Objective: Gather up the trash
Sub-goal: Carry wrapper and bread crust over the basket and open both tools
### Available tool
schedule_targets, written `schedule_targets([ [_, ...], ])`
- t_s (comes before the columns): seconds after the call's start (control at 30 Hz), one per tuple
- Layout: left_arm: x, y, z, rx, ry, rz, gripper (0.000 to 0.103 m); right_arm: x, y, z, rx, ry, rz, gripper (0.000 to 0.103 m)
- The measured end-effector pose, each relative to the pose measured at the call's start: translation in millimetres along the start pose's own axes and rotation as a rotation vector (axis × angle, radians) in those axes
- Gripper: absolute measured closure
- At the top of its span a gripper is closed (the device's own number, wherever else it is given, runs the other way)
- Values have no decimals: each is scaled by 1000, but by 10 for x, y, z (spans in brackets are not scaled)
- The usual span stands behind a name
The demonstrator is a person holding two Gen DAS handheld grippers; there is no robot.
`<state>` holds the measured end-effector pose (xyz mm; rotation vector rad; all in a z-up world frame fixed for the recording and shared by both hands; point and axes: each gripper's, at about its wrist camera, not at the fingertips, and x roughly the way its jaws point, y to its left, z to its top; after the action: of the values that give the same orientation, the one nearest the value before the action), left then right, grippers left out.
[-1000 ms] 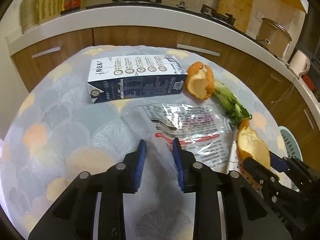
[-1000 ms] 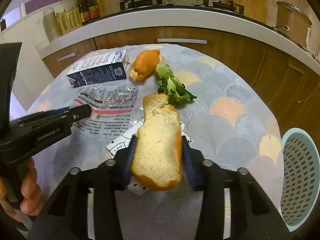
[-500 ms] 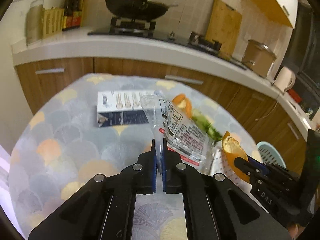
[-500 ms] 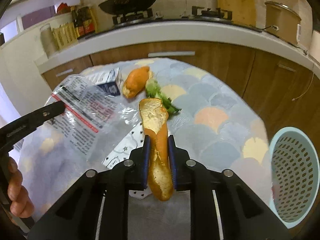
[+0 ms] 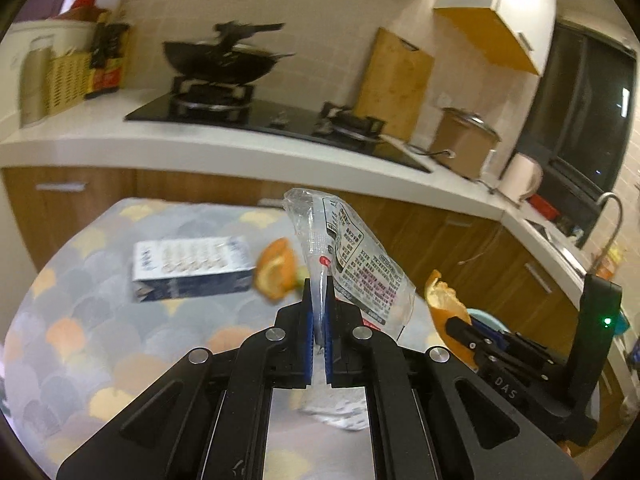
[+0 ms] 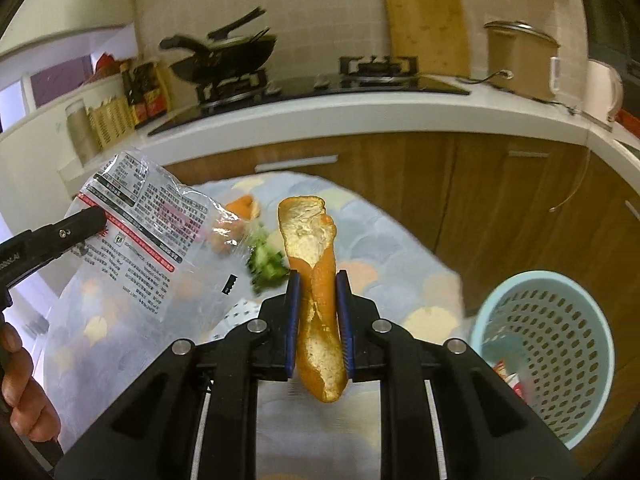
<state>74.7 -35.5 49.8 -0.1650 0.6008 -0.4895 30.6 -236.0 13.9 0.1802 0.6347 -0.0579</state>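
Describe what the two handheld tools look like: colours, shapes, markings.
Both are matte black plastic. The left tool and the right tool each have two angular, triangular-cutout arms with round silver pivot bolts, ending in flat blue ribbed pads. Seen from the left camera, the right tool's body carries white "DAS" lettering and an upright black block with a green light. No sleeve shows.

Wrapper (image 5: 360, 264): clear glossy plastic film, crinkled, printed. Orange peel (image 6: 316, 292): rough pale pith, smooth rind. Basket (image 6: 552, 344): perforated matt plastic. Carton (image 5: 192, 268): printed paperboard. Cabinets (image 6: 500, 200): wood-grain.
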Motion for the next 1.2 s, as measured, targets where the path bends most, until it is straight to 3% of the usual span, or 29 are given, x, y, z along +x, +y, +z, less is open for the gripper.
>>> schedule_targets([
  [0.23,209,-546,24,58,16,-90,101,-211,-526,9,58,-31,-75,88],
  [0.6,912,-1490,-227,133,139,-219,101,-432,-1595,-198,194,-15,-207,88],
  [0.97,1421,-2138,-561,178,240,-268,100,-459,-2233,-438,298,39,-257,87],
  [1.03,1497,-2216,-617,194,260,-265,95,-423,-2321,-487,321,54,-267,83],
  [1.07,1528,-2244,-648,203,272,-263,88,-404,-2367,-514,334,64,-267,82],
  [1.1,1541,-2254,-661,207,274,-253,73,-381,-2403,-534,347,75,-261,78],
  [1.13,1556,-2256,-679,211,276,-245,68,-359,-2440,-561,358,83,-260,76],
  [1.2,1565,-2235,-702,215,280,-237,66,-335,-2474,-596,361,91,-271,74],
])
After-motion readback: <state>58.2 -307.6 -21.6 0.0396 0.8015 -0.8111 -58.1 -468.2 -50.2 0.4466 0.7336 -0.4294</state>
